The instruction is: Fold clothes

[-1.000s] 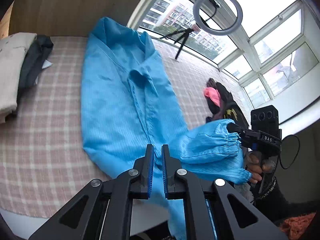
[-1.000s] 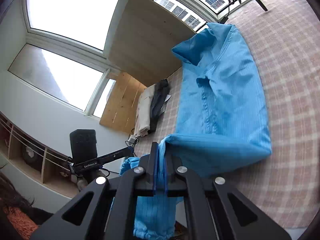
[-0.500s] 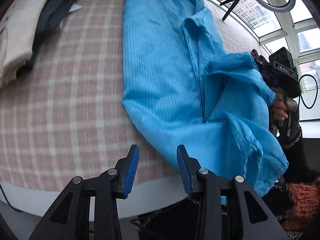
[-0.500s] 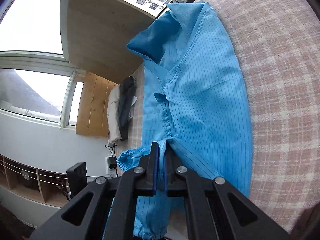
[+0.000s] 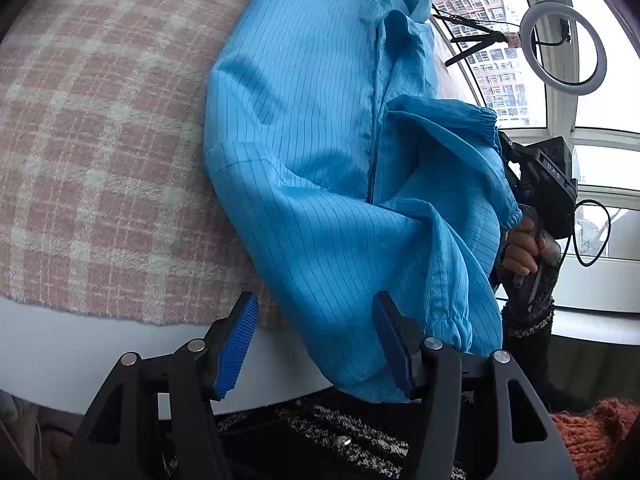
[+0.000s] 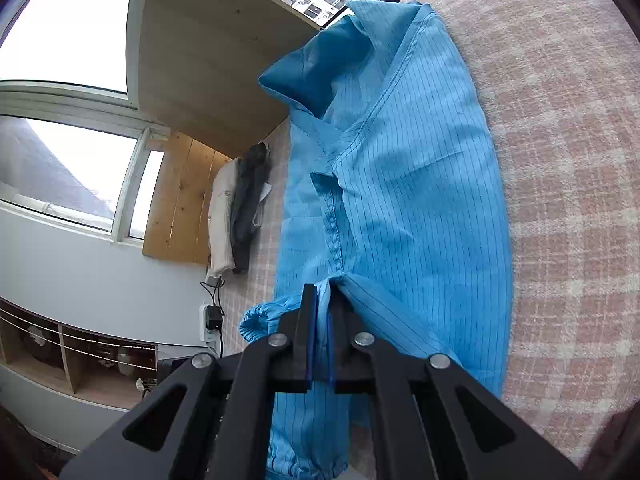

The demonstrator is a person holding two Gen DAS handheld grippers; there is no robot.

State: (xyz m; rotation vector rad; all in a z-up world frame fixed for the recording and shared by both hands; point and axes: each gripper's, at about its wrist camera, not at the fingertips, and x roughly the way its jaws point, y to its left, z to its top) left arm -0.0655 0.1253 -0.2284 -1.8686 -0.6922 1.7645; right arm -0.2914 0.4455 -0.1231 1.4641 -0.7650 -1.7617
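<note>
A bright blue pinstriped garment [image 5: 312, 120] lies lengthwise on the pink plaid cover [image 5: 100, 140], its lower part hanging over the near edge. My left gripper [image 5: 316, 304] is low at that edge, its jaws opening. The hanging blue cloth runs between them close to the right pad [image 5: 390, 344], and neither pad presses on it. In the right wrist view my right gripper [image 6: 323, 292] is shut on a fold of the garment [image 6: 400, 200] near an elastic cuff [image 6: 256, 320]. The left wrist view shows a hand [image 5: 520, 248] holding that gripper at the garment's right side.
A cream and a dark folded garment [image 6: 240, 216] lie at the far end of the plaid cover [image 6: 580, 160]. A ring light [image 5: 564, 32] on a tripod stands by the windows. A wooden board [image 6: 208, 60] leans at the back, with a power strip [image 6: 210, 320] on the wall below it.
My left gripper opened, let go of the blue cloth, and sank toward the near edge while rolling. My right gripper carried its fold in over the garment, then held still, shut.
</note>
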